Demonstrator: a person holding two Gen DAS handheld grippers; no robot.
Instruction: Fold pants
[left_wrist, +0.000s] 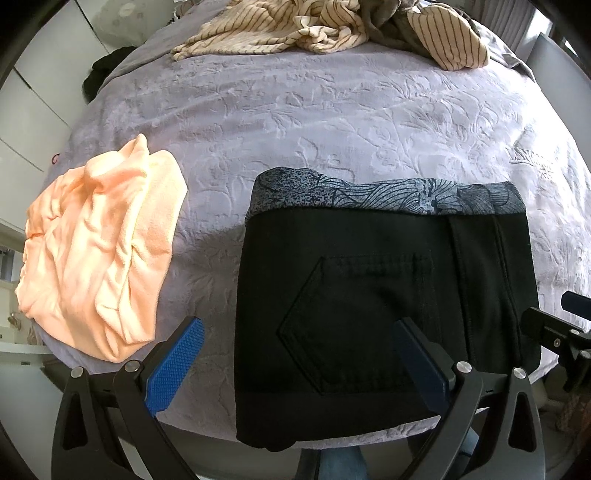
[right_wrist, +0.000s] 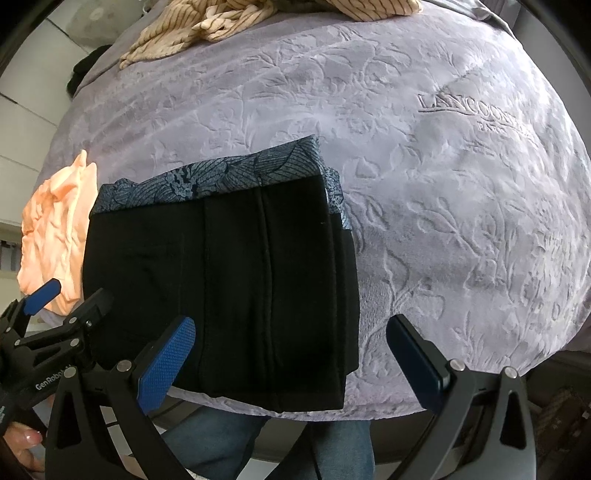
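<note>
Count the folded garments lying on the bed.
2: black pants near the bed's front edge, peach garment to their left. The striped pile beyond is unfolded and may hide more.

1. The striped clothes (left_wrist: 325, 33) at the far end of the bed (left_wrist: 332, 122) are cut off by the top edge of both views.
2. The patterned garment (left_wrist: 388, 194) lies mostly hidden under the black pants (left_wrist: 369, 306); only a strip of it shows.
3. The embossed lettering (right_wrist: 476, 110) on the bed cover cannot be read fully.
4. The dark item (left_wrist: 107, 72) at the bed's far left edge is too small to identify.
5. In the right wrist view, the peach garment (right_wrist: 55, 236) is partly covered by the pants and by the left tongs (right_wrist: 62, 299).
</note>
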